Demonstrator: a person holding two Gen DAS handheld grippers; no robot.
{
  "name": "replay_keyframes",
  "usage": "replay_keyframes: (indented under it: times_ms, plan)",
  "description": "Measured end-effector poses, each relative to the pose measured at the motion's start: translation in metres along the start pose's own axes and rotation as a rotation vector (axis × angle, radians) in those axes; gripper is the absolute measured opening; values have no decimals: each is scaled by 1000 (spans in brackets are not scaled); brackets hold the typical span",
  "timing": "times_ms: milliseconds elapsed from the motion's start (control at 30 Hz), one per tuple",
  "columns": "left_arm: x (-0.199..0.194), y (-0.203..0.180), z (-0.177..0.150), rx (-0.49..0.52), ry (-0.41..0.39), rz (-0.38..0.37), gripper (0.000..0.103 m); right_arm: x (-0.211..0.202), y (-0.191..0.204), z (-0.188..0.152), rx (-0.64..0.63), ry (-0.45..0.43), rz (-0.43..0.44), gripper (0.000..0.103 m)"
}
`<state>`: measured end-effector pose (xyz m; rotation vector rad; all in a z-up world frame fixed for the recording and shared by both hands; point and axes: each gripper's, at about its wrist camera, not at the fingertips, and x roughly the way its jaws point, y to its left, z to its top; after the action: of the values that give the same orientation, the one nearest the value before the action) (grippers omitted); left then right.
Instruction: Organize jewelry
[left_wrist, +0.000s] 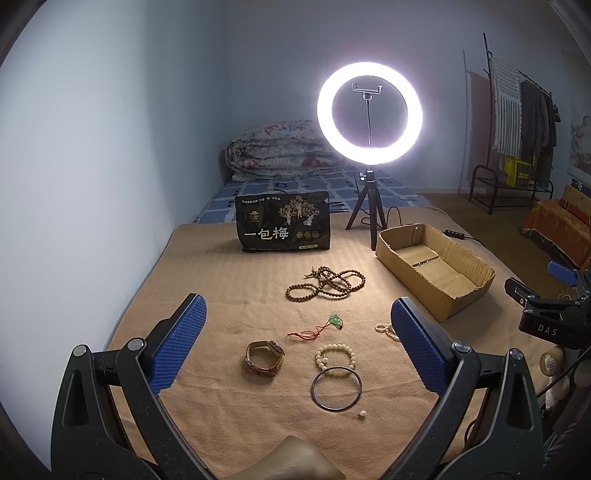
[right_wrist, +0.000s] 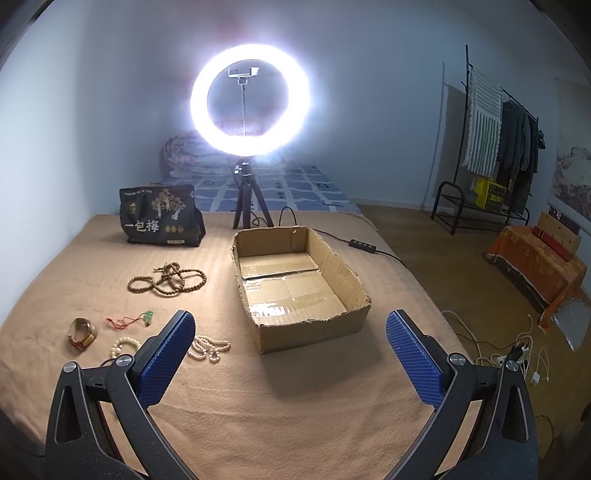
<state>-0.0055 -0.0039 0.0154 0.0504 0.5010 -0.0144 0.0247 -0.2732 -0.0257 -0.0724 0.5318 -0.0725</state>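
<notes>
Jewelry lies on a tan blanket (left_wrist: 229, 288): a brown bead necklace (left_wrist: 325, 282) (right_wrist: 168, 278), a green pendant on a red cord (left_wrist: 334, 321) (right_wrist: 147, 316), a brown watch (left_wrist: 264, 359) (right_wrist: 83, 334), a cream bead bracelet (left_wrist: 335, 359) (right_wrist: 123, 345), a metal bangle (left_wrist: 336, 387), a small pearl earring (left_wrist: 362, 414) and a white bead strand (left_wrist: 386, 329) (right_wrist: 208, 347). An empty cardboard box (left_wrist: 436, 267) (right_wrist: 295, 280) sits to the right. My left gripper (left_wrist: 297, 325) is open above the jewelry. My right gripper (right_wrist: 290, 332) is open in front of the box.
A lit ring light on a tripod (left_wrist: 369, 114) (right_wrist: 249, 99) and a black snack bag (left_wrist: 282, 227) (right_wrist: 160, 216) stand at the blanket's far edge. A cable with a switch (right_wrist: 364, 245) runs right of the box. A clothes rack (right_wrist: 491, 147) and floor cables (right_wrist: 517, 354) are at right.
</notes>
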Motion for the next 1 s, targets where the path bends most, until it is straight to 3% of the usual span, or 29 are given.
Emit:
replay_keyframes:
  times_ms: [1000]
  plan:
    - [-2, 2, 0, -2, -2, 1, 102, 0, 2, -1, -8, 6, 8, 103]
